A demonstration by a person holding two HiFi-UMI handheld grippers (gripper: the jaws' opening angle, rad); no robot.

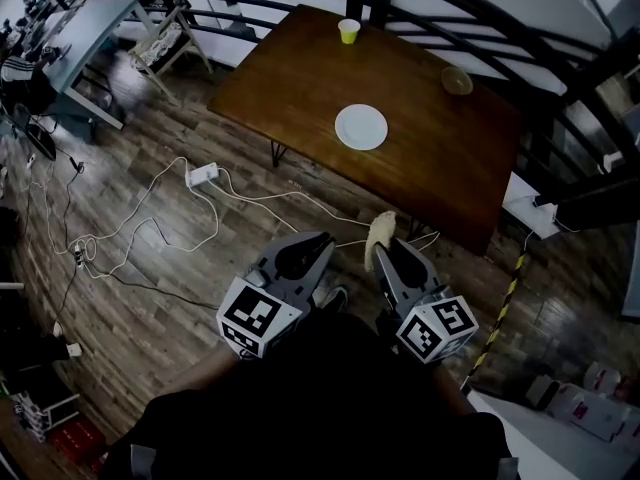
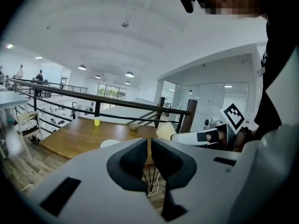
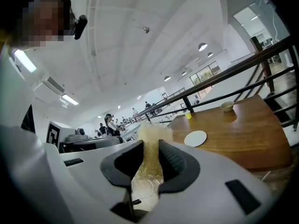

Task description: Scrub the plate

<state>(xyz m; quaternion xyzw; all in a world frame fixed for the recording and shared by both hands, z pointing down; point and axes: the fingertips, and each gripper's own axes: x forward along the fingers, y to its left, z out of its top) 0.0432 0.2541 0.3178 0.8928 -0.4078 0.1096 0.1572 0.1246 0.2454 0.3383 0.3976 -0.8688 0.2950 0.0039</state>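
A white plate [image 1: 361, 127] lies near the middle of the brown wooden table [image 1: 300, 78]; it also shows as the plate [image 3: 195, 138] and the plate [image 2: 110, 143]. My right gripper [image 1: 381, 245] is shut on a pale yellow scrub sponge [image 1: 378, 234], whose frayed top sticks up between the jaws as the sponge [image 3: 152, 146]. My left gripper [image 1: 322, 251] is shut with nothing in it, the dark pads almost touching in the left gripper view [image 2: 149, 160]. Both grippers are held close to the person's body, well short of the table.
A yellow cup [image 1: 348, 31] stands at the table's far edge and a small bowl [image 1: 457, 81] at its right. White cables and a power strip [image 1: 202, 176] lie on the wooden floor in front of the table. A black railing [image 1: 470, 28] runs behind it.
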